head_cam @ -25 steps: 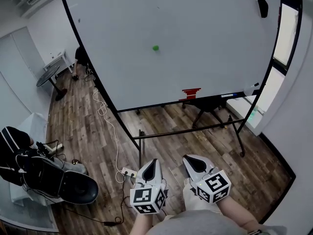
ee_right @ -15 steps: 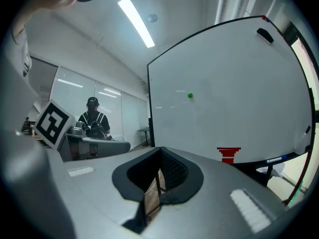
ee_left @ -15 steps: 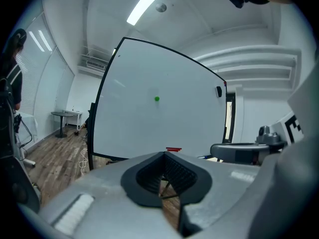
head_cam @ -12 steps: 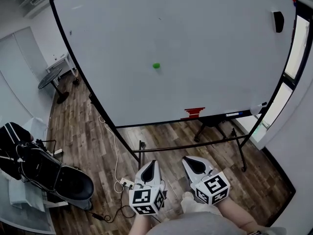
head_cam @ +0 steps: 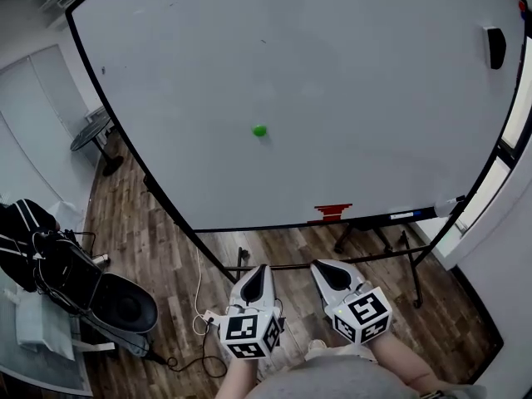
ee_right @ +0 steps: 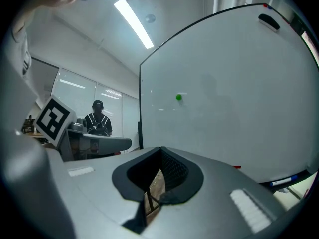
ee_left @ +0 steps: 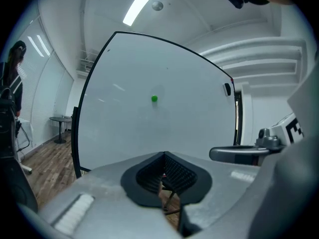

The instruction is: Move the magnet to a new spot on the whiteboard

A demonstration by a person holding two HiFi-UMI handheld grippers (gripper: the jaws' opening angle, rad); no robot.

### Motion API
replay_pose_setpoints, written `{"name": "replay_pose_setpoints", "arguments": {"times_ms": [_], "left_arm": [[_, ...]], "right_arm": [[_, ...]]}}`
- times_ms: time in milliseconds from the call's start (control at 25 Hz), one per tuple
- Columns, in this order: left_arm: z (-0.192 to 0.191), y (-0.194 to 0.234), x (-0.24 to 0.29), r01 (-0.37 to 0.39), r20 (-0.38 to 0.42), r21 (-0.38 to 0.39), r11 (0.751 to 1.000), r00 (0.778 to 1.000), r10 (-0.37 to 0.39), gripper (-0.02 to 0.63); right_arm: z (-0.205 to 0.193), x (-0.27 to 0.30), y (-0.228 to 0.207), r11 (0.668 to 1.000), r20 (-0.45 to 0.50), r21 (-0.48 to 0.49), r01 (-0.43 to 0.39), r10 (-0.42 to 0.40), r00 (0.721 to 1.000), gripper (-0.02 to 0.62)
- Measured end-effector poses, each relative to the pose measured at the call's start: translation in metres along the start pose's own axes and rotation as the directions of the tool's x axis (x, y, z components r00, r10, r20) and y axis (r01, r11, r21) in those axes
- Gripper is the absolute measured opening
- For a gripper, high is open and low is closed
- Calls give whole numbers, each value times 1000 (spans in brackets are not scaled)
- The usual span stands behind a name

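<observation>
"On the whiteboard, where is the magnet?"

"The green magnet sticks near the middle, a bit to the left. Bare white is all around it, and nothing touches it."

"And your tongs?"

"Both are low down, well apart from the board. My left gripper is squeezed closed with nothing in it. My right gripper is closed too, and empty."

"Do all the views show the same things?"

"No. Only the head view shows the brown wood floor and a black bag at the left. I cannot tell what is in the bag. The right gripper view shows a person in dark clothes behind glass. Both gripper views show a long ceiling lamp, and the head view does not."

"What sits on the board's ledge?"

"A red thing near the middle and a marker at the right end. A black eraser sticks up near the top right corner."
</observation>
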State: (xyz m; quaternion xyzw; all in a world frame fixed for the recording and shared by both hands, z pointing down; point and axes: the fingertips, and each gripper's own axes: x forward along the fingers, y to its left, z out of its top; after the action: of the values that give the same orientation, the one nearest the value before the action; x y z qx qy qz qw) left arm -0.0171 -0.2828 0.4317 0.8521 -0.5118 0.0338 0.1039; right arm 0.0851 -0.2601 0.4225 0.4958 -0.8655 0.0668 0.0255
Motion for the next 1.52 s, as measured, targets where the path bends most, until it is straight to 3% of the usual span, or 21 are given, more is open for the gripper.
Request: {"name": "replay_pose_setpoints", "arguments": {"times_ms": [200,640,1200,1520], "left_arm": [[12,-7,31,2,2,-8,1000,1000,-2,5],[67,-10,98,-26,76,115,993,997,18,5],[173,15,157,-101,224,93,991,972,78,6],[197,20,184,-114,240,118,986,967,83,88]], "right_arm": [[7,12,-27,1000,-1,-12,-17,17,1000,-2],[16,29,-66,998,-21,-43,-42,41,999,-2],[9,47,-83,998,-46,-28,-54,53,998,-2],[4,56,-89,998,-64,-20,-59,57,996,-2]]}}
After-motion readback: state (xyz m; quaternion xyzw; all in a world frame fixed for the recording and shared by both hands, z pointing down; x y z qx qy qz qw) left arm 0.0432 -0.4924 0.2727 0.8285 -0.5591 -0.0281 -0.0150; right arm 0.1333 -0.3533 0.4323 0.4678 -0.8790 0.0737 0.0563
